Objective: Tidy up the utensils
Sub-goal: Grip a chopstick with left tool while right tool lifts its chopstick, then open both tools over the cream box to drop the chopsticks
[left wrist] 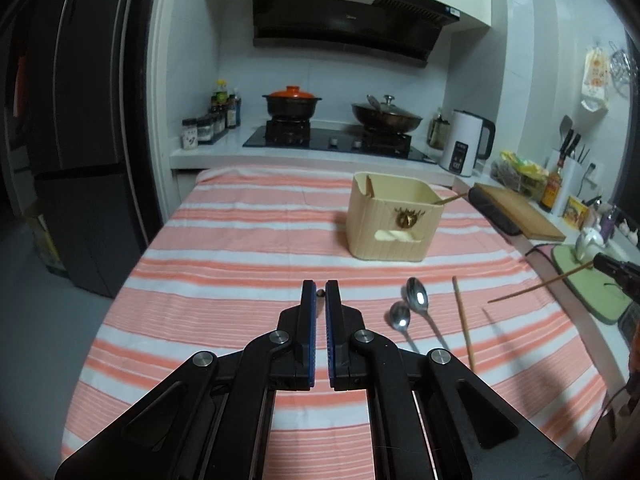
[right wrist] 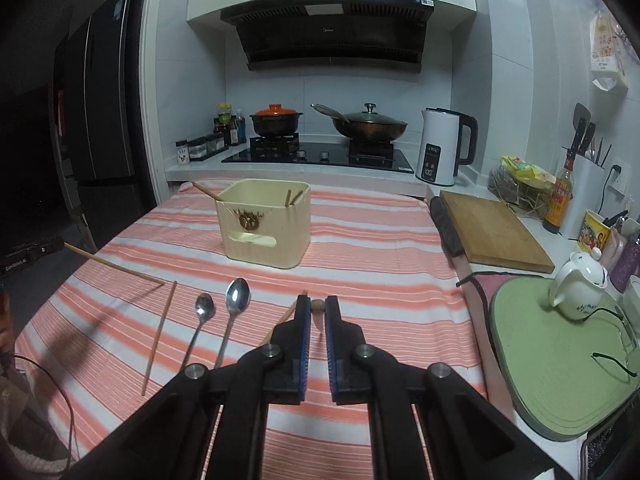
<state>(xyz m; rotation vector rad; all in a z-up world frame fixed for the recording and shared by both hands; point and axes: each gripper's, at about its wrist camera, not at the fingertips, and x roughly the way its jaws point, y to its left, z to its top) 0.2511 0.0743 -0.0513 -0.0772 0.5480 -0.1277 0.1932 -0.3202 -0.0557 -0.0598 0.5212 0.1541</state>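
Your left hand-held gripper [left wrist: 320, 287] is clamped on a chopstick's end. From the right wrist view, that held chopstick [right wrist: 116, 267] slants out over the striped cloth [left wrist: 200, 280] on the counter, its tip clear of the cloth. Your right hand-held gripper [right wrist: 318, 302] is likewise pinched on a second chopstick [left wrist: 540, 285], whose rounded end shows between the blue pads.

On the cloth just beyond lie a small spoon [left wrist: 400, 316] and a large spoon [left wrist: 418, 298], side by side, bowls pointing away from you. A loose chopstick [left wrist: 464, 320] lies just beside them.

Farther back stands the cream utensil box [left wrist: 394, 220], upright, with chopstick ends poking over its rim. Behind it are the stove [left wrist: 332, 142], an orange-lidded pot [left wrist: 292, 102] and a white kettle [left wrist: 466, 144].
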